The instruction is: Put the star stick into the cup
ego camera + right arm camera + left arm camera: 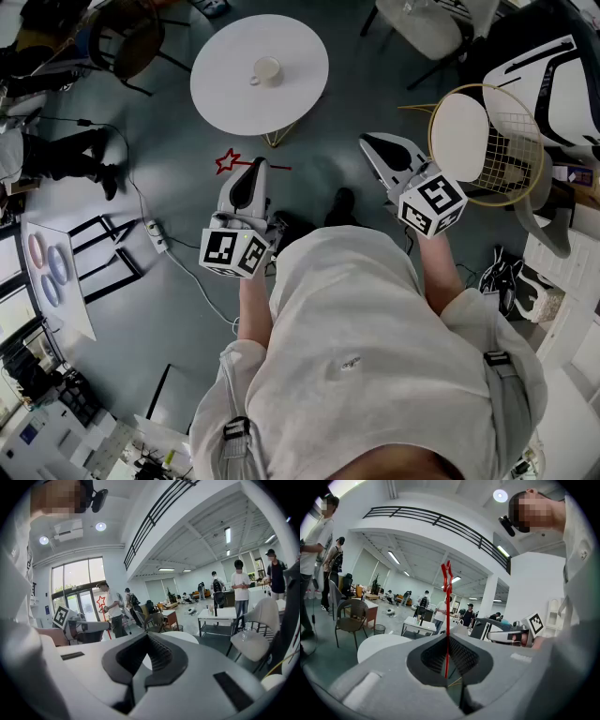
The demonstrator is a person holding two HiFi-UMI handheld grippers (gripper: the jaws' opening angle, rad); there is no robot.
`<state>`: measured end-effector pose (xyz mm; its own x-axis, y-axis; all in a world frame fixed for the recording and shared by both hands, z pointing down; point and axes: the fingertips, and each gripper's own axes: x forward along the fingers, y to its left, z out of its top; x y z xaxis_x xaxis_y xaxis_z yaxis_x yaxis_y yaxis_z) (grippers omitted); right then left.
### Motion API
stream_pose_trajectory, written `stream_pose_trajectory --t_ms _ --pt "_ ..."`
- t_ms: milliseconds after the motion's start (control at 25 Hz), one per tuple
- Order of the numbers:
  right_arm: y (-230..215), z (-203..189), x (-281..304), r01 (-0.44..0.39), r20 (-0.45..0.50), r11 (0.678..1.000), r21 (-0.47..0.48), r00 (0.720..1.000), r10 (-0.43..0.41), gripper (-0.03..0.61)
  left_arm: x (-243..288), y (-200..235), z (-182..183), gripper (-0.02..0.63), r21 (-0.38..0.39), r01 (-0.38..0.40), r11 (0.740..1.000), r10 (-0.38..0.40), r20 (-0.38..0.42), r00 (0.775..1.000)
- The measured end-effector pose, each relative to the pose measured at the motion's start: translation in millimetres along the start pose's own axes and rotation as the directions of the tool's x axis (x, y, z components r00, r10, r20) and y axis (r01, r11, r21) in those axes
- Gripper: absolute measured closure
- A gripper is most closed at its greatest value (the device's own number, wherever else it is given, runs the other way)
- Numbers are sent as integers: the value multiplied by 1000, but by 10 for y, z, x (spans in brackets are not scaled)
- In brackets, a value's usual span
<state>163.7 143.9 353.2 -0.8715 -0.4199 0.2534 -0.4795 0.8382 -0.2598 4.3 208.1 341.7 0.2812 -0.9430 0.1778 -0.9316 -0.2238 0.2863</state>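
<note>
The red star stick (229,161) is held level above the grey floor, its star end pointing left. My left gripper (255,167) is shut on its thin shaft. In the left gripper view the stick (447,620) rises straight from between the closed jaws of the gripper (446,638), the star at the top. A pale cup (267,70) stands on the round white table (225,89) beyond both grippers. My right gripper (369,142) hovers to the right, shut with nothing in it; in its own view the gripper (149,637) faces the star stick (101,603) at the left.
A wire chair with a white cushion (487,141) stands close to the right gripper. A dark chair (127,42) and a person's legs (70,155) are at the far left. A power strip and cable (155,234) lie on the floor. Several people stand in the hall.
</note>
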Motion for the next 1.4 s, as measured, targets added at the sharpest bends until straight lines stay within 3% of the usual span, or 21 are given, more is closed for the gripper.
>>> stream_pose_trajectory --t_ms 640,1400 --pt "5 -22 -211 7 29 999 -48 1000 -5 572 75 -256 -43 598 10 31 999 -31 -2 1000" --pt "-145 -132 -282 -2 42 998 56 999 -1 571 39 -220 -6 598 -44 -23 999 23 7 1000"
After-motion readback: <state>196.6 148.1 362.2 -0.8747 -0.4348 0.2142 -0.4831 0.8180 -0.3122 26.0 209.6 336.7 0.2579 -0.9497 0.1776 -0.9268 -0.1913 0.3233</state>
